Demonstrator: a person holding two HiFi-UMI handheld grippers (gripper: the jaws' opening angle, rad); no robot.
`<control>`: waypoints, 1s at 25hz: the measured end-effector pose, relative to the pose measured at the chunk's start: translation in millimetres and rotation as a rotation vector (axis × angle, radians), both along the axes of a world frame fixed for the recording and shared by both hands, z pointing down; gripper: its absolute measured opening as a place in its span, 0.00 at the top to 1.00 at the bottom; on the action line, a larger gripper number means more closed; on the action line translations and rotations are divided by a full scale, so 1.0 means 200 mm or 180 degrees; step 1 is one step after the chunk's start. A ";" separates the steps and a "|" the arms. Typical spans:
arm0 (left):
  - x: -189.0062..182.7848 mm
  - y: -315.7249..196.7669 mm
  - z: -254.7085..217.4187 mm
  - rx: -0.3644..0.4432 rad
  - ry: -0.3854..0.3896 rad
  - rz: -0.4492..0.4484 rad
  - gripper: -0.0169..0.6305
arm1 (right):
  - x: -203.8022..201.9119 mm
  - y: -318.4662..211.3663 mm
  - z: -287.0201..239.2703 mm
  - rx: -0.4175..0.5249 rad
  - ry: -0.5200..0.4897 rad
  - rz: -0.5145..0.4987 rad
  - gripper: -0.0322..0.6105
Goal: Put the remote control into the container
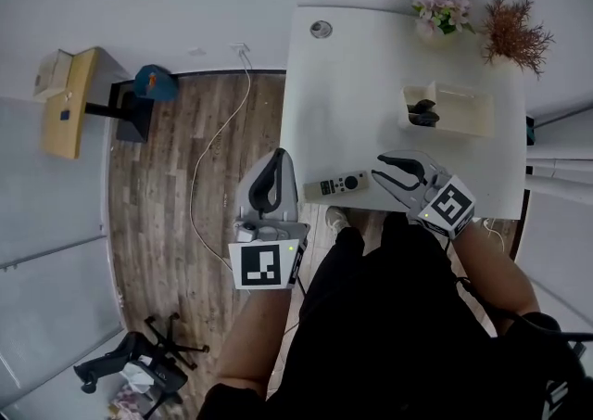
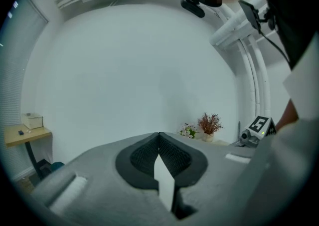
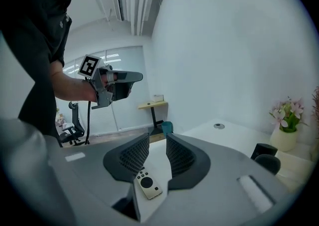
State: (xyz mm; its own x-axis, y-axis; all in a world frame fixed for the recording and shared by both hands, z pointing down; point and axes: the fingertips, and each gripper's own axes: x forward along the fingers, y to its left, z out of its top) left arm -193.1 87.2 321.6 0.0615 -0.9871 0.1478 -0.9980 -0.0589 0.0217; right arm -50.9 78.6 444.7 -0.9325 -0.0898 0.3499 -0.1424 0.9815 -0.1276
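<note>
The grey remote control (image 1: 335,185) lies flat near the front edge of the white table (image 1: 371,75). My right gripper (image 1: 378,168) is open just off the remote's right end. In the right gripper view the remote (image 3: 148,186) shows low between the spread jaws of that gripper (image 3: 157,140), and neither pad touches it. The beige container (image 1: 447,110) stands farther back on the right with dark items in it. My left gripper (image 1: 277,157) is shut and empty, off the table's left edge over the wooden floor. In its own view the left gripper (image 2: 159,137) points at a bare wall.
A pink flower pot (image 1: 443,8) and a dried reddish plant (image 1: 514,33) stand at the table's back right. A round cable port (image 1: 321,30) sits at the back left. On the floor are a white cable (image 1: 218,131), a small side table (image 1: 69,98) and an office chair (image 1: 139,367).
</note>
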 end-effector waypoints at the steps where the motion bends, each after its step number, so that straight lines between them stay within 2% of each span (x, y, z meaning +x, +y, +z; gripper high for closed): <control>1: -0.02 0.01 0.01 0.0009 0.0038 0.0018 0.98 | -0.02 0.01 0.02 -0.0007 0.0028 0.0012 0.77; 5: -0.07 0.03 0.07 0.0026 0.0142 0.0126 0.98 | -0.09 0.03 0.05 -0.0033 0.0133 0.0142 0.75; 10: -0.10 0.06 0.19 -0.0119 0.0153 0.0225 0.98 | -0.10 0.10 0.12 -0.0065 0.0310 0.0109 0.73; 16: -0.05 -0.02 0.28 -0.0203 0.0204 0.0262 0.98 | -0.09 0.14 0.26 -0.0064 0.0505 -0.0142 0.67; 20: -0.01 -0.07 0.36 -0.0288 0.0272 0.0204 0.98 | -0.09 0.13 0.41 -0.0133 0.0457 -0.0203 0.65; 25: 0.04 -0.05 0.45 -0.0275 0.0304 0.0390 0.97 | -0.10 0.11 0.54 -0.0251 0.0503 -0.0307 0.60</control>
State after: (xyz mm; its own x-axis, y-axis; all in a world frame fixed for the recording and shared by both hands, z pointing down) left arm -185.1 76.8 411.5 0.1984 -0.9552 0.2196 -0.9767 -0.1738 0.1262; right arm -70.7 101.1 552.2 -0.8684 0.0307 0.4950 -0.0726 0.9794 -0.1882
